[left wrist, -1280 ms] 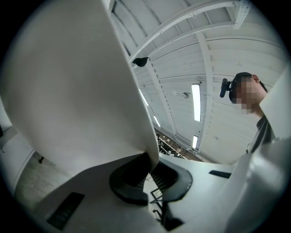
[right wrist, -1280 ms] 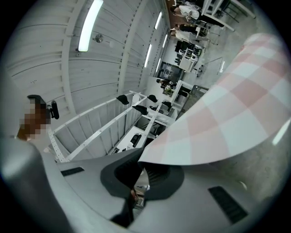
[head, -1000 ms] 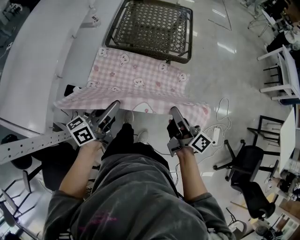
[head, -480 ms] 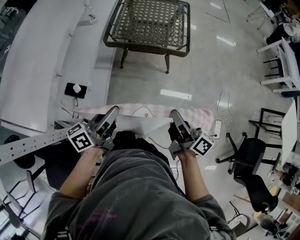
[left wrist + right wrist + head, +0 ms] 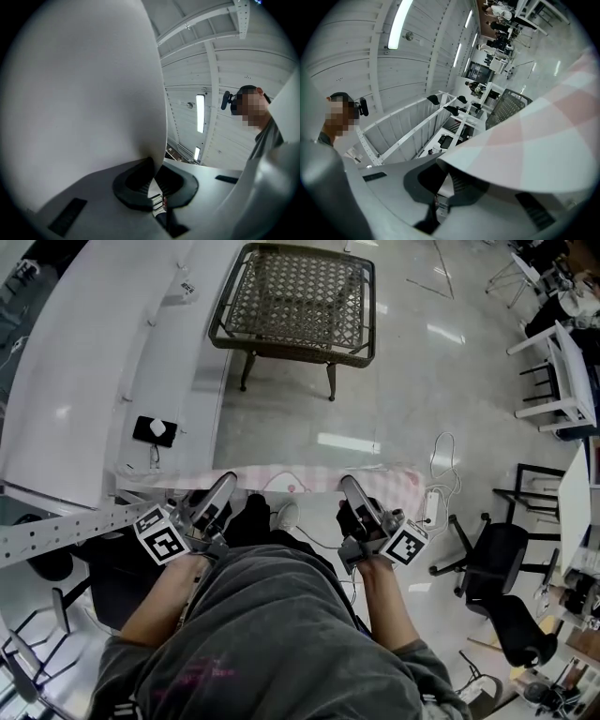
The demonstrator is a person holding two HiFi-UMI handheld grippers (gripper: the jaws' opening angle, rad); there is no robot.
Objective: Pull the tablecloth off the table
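The pink checked tablecloth hangs off the table as a narrow band, stretched between my two grippers in front of the person's legs. The wicker table stands bare at the top of the head view. My left gripper is shut on the cloth's left part, and my right gripper is shut on its right part. In the left gripper view the cloth's pale underside fills the left and runs down into the shut jaws. In the right gripper view the checked cloth spreads right from the pinch.
A long white counter runs down the left, with a perforated metal bar below it. A black device and a cable with a power strip lie on the floor. Black office chairs stand at the right.
The cloth has slid wholly off the wicker table and come toward the person. It went from lying spread on the table to hanging as a narrow band. Both grippers kept their hold.
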